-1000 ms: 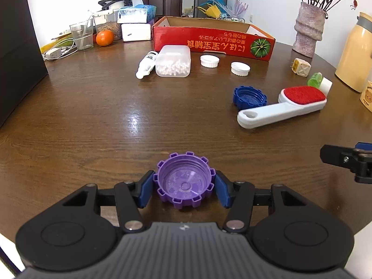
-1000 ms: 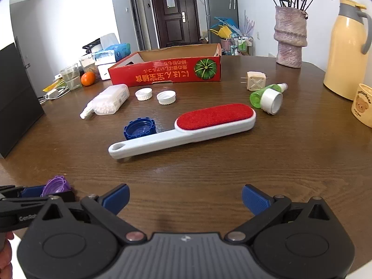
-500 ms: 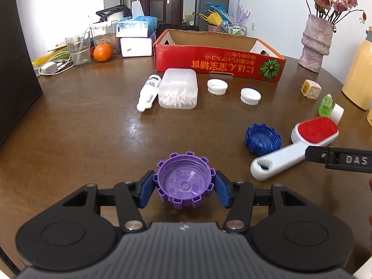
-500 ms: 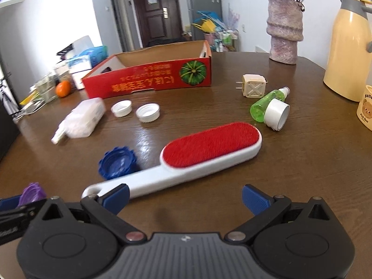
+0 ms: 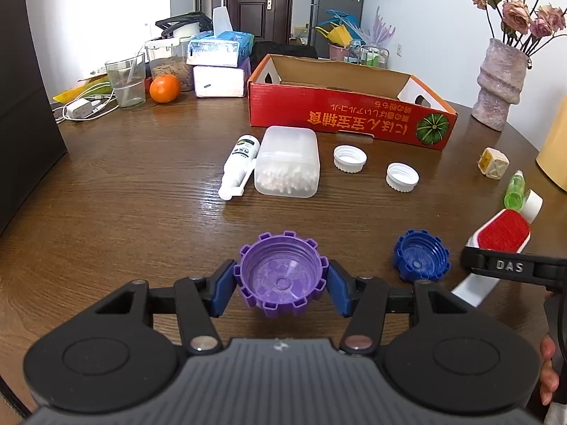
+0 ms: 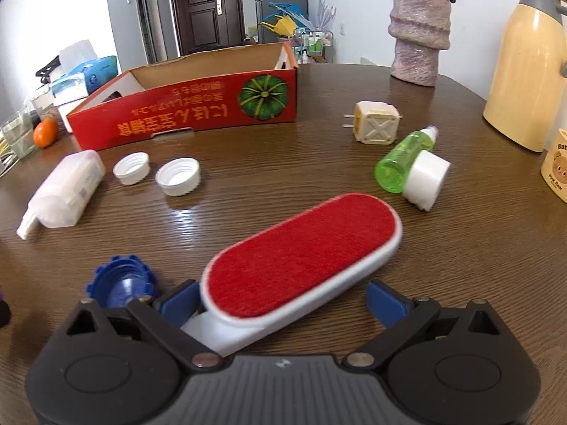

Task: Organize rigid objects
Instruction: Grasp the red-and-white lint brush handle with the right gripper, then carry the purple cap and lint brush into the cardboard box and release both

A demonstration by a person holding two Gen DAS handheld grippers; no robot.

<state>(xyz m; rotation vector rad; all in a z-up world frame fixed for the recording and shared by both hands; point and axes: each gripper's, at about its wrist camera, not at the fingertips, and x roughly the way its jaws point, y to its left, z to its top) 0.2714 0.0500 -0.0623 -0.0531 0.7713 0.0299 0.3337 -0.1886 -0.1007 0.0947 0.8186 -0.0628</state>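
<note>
Left wrist view shows the left gripper (image 5: 281, 283) pinching a purple cap (image 5: 281, 276) between its blue pads, open side up, above the wooden table (image 5: 141, 212). At about two o'clock from that cap a blue cap (image 5: 421, 255) lies on the table, and further toward three o'clock the lint brush (image 5: 501, 232) lies partly behind the right gripper's dark finger. At twelve o'clock sit a clear box of cotton swabs (image 5: 287, 163) with a white tube (image 5: 239, 166) touching its nine o'clock side, then two white caps (image 5: 349, 158) toward one o'clock, and behind them the red cardboard box (image 5: 351, 120).

Right wrist view shows the right gripper (image 6: 280, 301) spread wide around the lint brush's neck; its left pad (image 6: 179, 301) sits against the white edge, the right pad stands clear. A green bottle (image 6: 404, 159) and a beige plug (image 6: 375, 125) lie at one o'clock.
</note>
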